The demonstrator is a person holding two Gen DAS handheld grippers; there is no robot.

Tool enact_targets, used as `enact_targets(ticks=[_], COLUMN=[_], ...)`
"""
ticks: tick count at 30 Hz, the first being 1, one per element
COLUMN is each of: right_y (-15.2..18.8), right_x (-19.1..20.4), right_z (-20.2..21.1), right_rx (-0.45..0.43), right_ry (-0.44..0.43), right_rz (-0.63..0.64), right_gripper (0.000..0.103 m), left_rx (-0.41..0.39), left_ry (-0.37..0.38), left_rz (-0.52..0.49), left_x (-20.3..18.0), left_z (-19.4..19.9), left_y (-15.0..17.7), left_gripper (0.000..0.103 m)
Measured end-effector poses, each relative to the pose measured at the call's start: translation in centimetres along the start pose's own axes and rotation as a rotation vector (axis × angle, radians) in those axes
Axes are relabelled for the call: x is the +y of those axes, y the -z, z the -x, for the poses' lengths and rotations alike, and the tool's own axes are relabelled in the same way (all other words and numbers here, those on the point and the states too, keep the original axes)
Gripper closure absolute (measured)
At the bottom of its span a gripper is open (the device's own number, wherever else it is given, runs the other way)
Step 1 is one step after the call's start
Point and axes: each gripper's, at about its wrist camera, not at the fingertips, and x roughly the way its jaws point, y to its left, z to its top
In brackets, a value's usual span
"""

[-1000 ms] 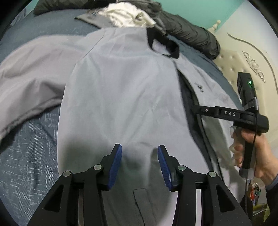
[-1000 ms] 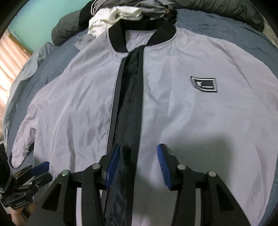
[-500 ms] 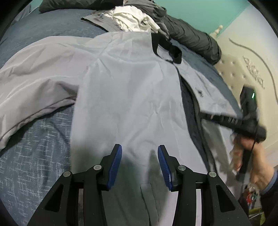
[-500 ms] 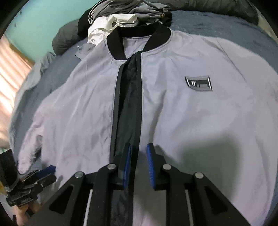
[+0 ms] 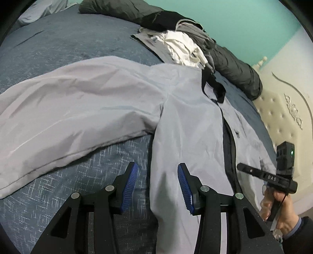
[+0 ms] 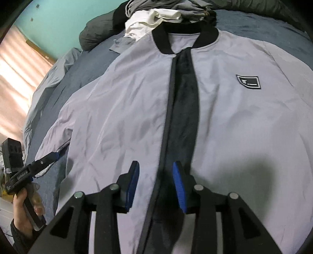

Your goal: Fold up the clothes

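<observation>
I am working in a home bedroom: blue-covered bed (image 5: pixel 82 48), tufted headboard (image 5: pixel 281 117) (cream), heaped clothes (image 5: pixel 182 45).

Left gripper (image 5: pixel 158 185) parted, empty, right gripper (image 6: pixel 155 182) opening, empty

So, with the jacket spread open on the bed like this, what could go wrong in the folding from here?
1. The jacket lies unzipped, its dark lining showing. The right gripper, jaws opening above the front edge, holds nothing; a fold now may leave the fronts uneven.
2. The left gripper hangs open over the side hem and could pinch the blue bedcover too.
3. The clothes pile touches the collar and may snag.
</observation>
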Motion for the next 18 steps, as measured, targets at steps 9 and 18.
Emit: enact_targets(ticks=[9, 18], right_y=[-0.8, -1.1], right_x=[-2.5, -15.6], right_z=[1.7, 11.2], right_rx=[-0.083, -0.230], right_ry=[0.034, 0.219], right_rz=[-0.053, -0.246], right_gripper=[0.067, 0.062], left_rx=[0.021, 0.020], left_ry=[0.002, 0.009], left_rz=[-0.050, -0.057], left_x=[-1.3, -2.7], left_z=[-0.5, -1.1], left_y=[0.4, 0.4], left_gripper=[0.056, 0.040])
